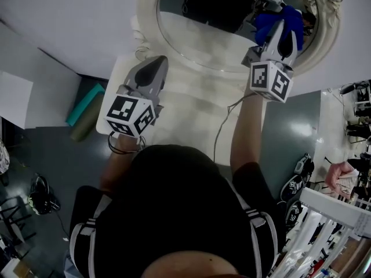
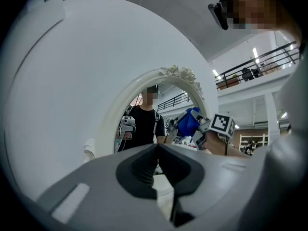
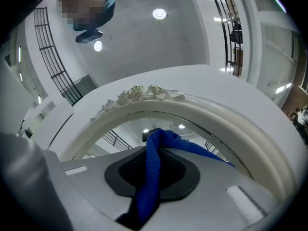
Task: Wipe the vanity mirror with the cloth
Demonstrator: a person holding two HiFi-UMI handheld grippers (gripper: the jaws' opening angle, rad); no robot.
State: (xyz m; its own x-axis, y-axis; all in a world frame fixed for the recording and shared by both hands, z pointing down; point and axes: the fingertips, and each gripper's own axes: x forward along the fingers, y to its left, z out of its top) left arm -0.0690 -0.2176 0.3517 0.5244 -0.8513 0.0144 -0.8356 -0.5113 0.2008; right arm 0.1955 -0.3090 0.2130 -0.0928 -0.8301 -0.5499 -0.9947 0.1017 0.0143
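Observation:
The oval vanity mirror [image 1: 220, 39] in its ornate white frame [image 1: 148, 22] stands at the back of the table. My right gripper [image 1: 284, 26] is shut on a blue cloth [image 1: 288, 17], which lies against the glass at the mirror's right side. In the right gripper view the blue cloth [image 3: 153, 177] hangs out between the jaws of the right gripper [image 3: 156, 146], close under the frame's carved top [image 3: 139, 94]. My left gripper [image 1: 155, 63] is shut and holds nothing, left of the mirror over the tabletop. From the left gripper [image 2: 158, 150] I see the mirror [image 2: 159, 117] and the cloth [image 2: 188, 121].
The white vanity tabletop [image 1: 191, 117] carries a thin cable [image 1: 222, 129]. A teal roll [image 1: 86, 104] lies on the dark floor to the left. Shoes [image 1: 298, 175], a white rack [image 1: 330, 225] and another person's hand [image 1: 339, 175] are on the right.

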